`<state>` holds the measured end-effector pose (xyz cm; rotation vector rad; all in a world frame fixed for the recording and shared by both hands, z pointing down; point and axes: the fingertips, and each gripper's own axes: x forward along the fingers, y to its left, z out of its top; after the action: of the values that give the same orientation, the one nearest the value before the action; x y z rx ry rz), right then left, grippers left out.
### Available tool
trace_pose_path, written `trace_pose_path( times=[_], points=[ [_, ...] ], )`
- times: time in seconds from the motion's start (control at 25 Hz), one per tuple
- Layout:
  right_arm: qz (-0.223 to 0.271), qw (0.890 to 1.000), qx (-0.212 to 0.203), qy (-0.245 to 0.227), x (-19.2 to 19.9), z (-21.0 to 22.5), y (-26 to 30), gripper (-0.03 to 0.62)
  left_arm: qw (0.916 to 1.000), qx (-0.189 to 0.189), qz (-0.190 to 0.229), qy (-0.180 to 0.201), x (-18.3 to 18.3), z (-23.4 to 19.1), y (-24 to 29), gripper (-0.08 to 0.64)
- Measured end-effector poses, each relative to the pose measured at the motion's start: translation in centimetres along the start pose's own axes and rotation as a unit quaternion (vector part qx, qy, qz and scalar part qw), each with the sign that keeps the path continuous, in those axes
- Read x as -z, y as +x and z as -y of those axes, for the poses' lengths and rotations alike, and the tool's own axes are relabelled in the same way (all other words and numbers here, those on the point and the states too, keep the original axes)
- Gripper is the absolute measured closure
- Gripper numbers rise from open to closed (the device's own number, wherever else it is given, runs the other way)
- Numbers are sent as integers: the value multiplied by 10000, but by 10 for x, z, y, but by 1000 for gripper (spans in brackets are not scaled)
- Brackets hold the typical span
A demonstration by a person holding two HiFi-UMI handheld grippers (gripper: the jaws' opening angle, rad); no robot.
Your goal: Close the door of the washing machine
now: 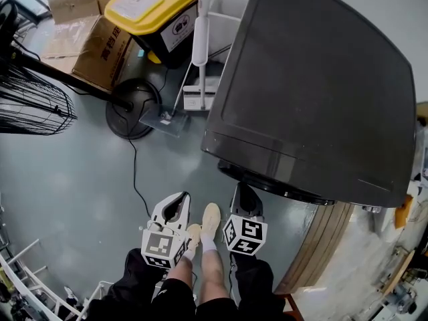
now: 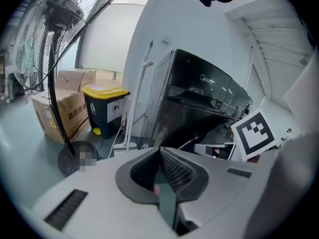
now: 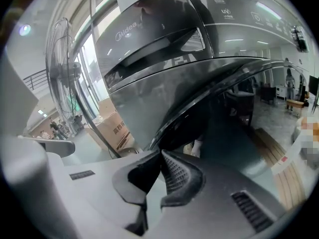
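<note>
The dark grey washing machine fills the upper right of the head view. Its round door lies along the machine's front; I cannot tell whether it is latched. My right gripper is shut on nothing, its tip right at the left end of the door. In the right gripper view the shut jaws point at the door's dark glass and shiny rim. My left gripper hangs over the floor, left of the machine and apart from it. Its jaws are shut and hold nothing.
The person's feet stand between the grippers. A fan's base and a cable lie on the floor to the left. A white mop, a yellow-lidded bin and cardboard boxes stand behind. A wooden board lies at the right.
</note>
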<state>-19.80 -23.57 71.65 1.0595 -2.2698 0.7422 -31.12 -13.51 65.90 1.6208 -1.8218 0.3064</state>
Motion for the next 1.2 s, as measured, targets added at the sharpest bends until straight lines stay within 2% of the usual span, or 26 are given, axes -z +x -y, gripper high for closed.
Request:
trace_pose_path(
  times=[0.24, 0.48, 0.72, 0.92, 1.2],
  points=[
    [99, 9998, -82, -126, -1, -8, -5, 575, 10000, 38, 41, 56, 1, 1, -7, 532],
    [342, 9978, -340, -450, -19, -28, -55, 575, 9989, 234, 252, 313, -28, 25, -36, 532],
    [844, 9936, -451, -593, -73, -46, -119, 575, 9954, 402, 637, 585, -82, 53, -82, 532],
    [1393, 9865, -450, -731, -133, -61, -198, 575, 9897, 593, 1026, 798, -132, 88, -138, 532],
    [2107, 9728, -339, -901, -194, -81, -320, 577, 9749, 861, 1583, 1303, -190, 142, -236, 532]
  ],
)
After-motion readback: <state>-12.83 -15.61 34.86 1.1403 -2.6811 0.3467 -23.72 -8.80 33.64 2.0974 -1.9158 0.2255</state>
